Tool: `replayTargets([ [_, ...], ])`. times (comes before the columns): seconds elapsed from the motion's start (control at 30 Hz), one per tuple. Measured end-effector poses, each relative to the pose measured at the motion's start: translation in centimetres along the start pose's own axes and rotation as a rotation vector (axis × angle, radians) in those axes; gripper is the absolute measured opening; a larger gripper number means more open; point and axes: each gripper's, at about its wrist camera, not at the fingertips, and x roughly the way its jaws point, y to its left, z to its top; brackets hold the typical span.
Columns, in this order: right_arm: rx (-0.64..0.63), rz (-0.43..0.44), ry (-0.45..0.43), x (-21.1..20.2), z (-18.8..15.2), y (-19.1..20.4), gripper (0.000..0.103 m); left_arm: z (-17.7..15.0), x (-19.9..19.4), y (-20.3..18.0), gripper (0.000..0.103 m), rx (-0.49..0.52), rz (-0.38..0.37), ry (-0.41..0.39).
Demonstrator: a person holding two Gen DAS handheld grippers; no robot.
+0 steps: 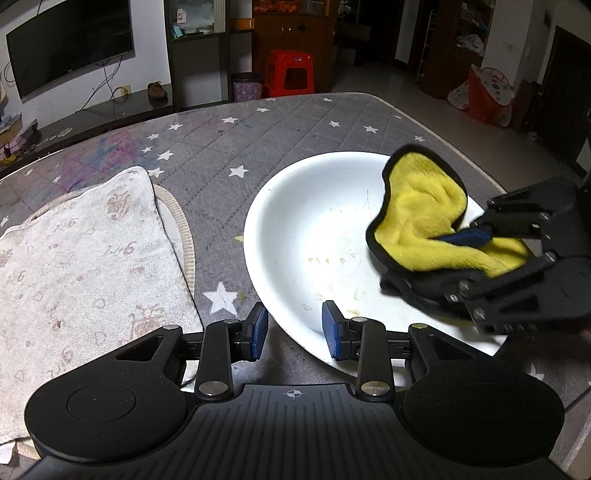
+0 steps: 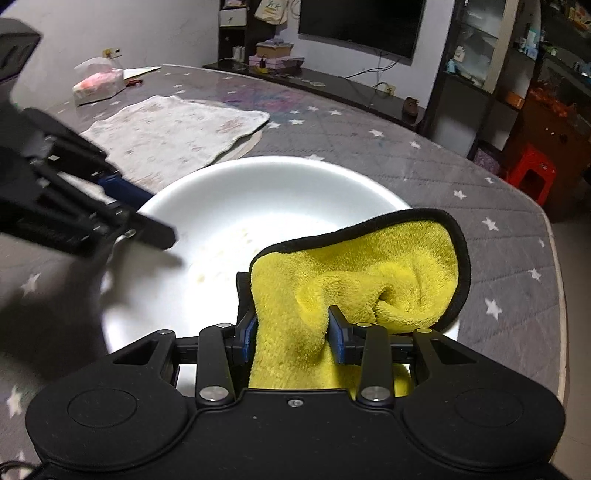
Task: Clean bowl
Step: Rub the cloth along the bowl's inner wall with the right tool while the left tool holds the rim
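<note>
Presently the right gripper [image 2: 291,332], clamped on the yellow microfibre cloth [image 2: 369,280], should press across the yellowish residue [image 1: 332,258] while the open-fingered left gripper [image 1: 294,328], straddling the rim, steadies the white bowl [image 1: 295,206].

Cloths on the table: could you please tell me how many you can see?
2: the yellow cloth held in the right gripper over the white bowl, and a pale towel lying flat beside the bowl.

No readable text, brand or number in either view. White towel [image 1: 85,254] carries faint looped script-like marks, too blurred to read. White bowl [image 1: 314,236] has faint yellowish marks inside, not legible as letters. Bag hanging on wall [image 2: 271,11] bears green scribble, illegible. Left gripper body shows crosshair symbol [image 1: 294,393].
</note>
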Motion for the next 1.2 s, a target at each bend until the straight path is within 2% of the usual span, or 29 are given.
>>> replayTargets([
  [0.2, -0.02, 0.057, -0.01, -0.2, 0.1, 1.1, 0.043, 0.0, 0.0, 0.0, 0.034, 0.001, -0.002, 0.0],
  [0.63, -0.04, 0.088, -0.067, 2.3, 2.3, 0.8, 0.043, -0.1, -0.2, 0.1, 0.035, 0.003, -0.006, -0.005],
  [0.93, -0.014, 0.026, -0.078, 3.9, 3.7, 0.1, 0.042, -0.1, -0.1, 0.2, 0.036, 0.001, -0.007, -0.002],
  [1.2, 0.025, -0.023, -0.055, 3.3, 2.7, -1.7, 0.042, -0.1, 0.1, 0.0, 0.036, 0.002, 0.001, -0.001],
])
